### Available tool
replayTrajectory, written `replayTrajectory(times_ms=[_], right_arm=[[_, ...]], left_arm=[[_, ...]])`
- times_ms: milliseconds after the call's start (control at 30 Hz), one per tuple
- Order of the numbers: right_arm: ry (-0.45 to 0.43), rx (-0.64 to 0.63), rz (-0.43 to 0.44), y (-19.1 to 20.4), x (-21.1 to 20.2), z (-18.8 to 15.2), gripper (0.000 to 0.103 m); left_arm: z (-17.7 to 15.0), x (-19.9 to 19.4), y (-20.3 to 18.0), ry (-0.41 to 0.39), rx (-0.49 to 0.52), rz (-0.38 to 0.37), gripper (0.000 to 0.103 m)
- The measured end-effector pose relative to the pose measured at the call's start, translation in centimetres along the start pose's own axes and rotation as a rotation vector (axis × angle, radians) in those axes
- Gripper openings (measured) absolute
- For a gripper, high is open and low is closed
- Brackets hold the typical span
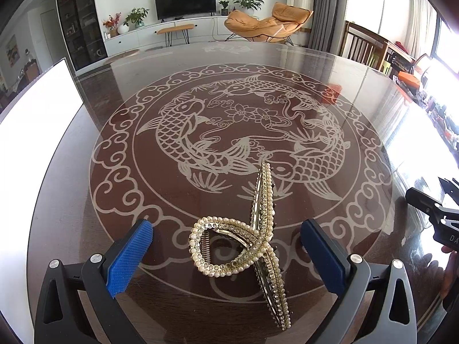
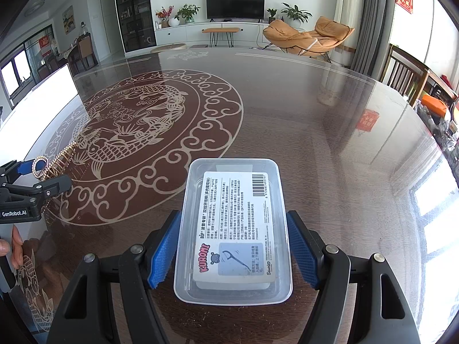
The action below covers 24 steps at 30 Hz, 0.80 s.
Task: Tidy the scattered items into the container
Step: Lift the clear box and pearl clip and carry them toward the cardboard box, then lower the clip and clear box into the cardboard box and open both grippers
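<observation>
A gold hair clip set with pearls and rhinestones lies on the dark glass-topped table. My left gripper stands open around it, with the blue pads well clear on both sides. In the right wrist view the same clip shows at the far left between the left gripper's fingers. A clear plastic container sits on the table with a flat white dental floss box inside. My right gripper is shut on the container, its pads against the two long walls.
A bright white panel stands at the table's left edge. Wooden chairs and cluttered items line the right side. The table carries a pale fish pattern. A hand holds the left gripper's handle.
</observation>
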State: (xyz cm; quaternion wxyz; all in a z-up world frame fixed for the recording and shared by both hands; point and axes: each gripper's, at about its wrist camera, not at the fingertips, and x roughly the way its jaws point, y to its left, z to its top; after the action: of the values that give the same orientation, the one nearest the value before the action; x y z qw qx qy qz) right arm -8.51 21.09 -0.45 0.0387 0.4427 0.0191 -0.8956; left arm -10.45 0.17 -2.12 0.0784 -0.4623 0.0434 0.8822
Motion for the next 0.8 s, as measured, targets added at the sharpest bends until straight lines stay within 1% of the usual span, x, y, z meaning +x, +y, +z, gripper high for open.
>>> replayTrajectory(times_ms=[33, 67, 100, 133, 233, 300, 433, 567, 633, 700, 800], right_arm=[[-0.001, 0.003, 0.004, -0.1, 0.0, -0.1, 0.073], [-0.002, 0.002, -0.003, -0.1, -0.1, -0.2, 0.070], [-0.004, -0.005, -0.011, -0.1, -0.2, -0.3, 0.068], [-0.003, -0.007, -0.018, 0.0, -0.4, -0.4, 0.063], [0.004, 0.017, -0.010, 0.1, -1.3, -1.4, 0.062], [0.005, 0.035, 0.026, 0.4, -2.2, -2.2, 0.062], [-0.006, 0.032, 0.100, 2.1, -4.3, -3.1, 0.062], [-0.002, 0.002, 0.186, 5.2, -5.7, -2.9, 0.062], [-0.012, -0.018, 0.236, 7.3, -6.5, -2.0, 0.062], [-0.031, -0.055, 0.290, 10.1, -7.4, -0.5, 0.062], [-0.069, -0.133, 0.386, 15.6, -9.1, 2.4, 0.062]], left_arm=[[0.2, -0.1, -0.1, -0.004, 0.008, -0.008, 0.092], [0.3, -0.5, -0.4, -0.026, 0.021, -0.015, 0.076], [0.4, -0.8, -0.5, -0.043, 0.026, -0.016, 0.043], [0.3, -0.9, -0.4, -0.035, 0.015, -0.027, 0.043], [-0.4, -1.9, 0.2, -0.032, -0.040, -0.096, 0.043], [-1.4, -2.6, 0.5, -0.026, -0.086, -0.146, 0.043], [-3.7, -4.3, 0.4, -0.019, -0.125, -0.198, 0.043], [-4.7, -7.7, 1.9, -0.055, -0.176, -0.244, 0.043], [-4.4, -10.3, 3.6, -0.100, -0.193, -0.242, 0.043], [-4.1, -13.3, 6.2, -0.154, -0.221, -0.225, 0.043], [-3.9, -17.9, 11.5, -0.227, -0.266, -0.153, 0.043]])
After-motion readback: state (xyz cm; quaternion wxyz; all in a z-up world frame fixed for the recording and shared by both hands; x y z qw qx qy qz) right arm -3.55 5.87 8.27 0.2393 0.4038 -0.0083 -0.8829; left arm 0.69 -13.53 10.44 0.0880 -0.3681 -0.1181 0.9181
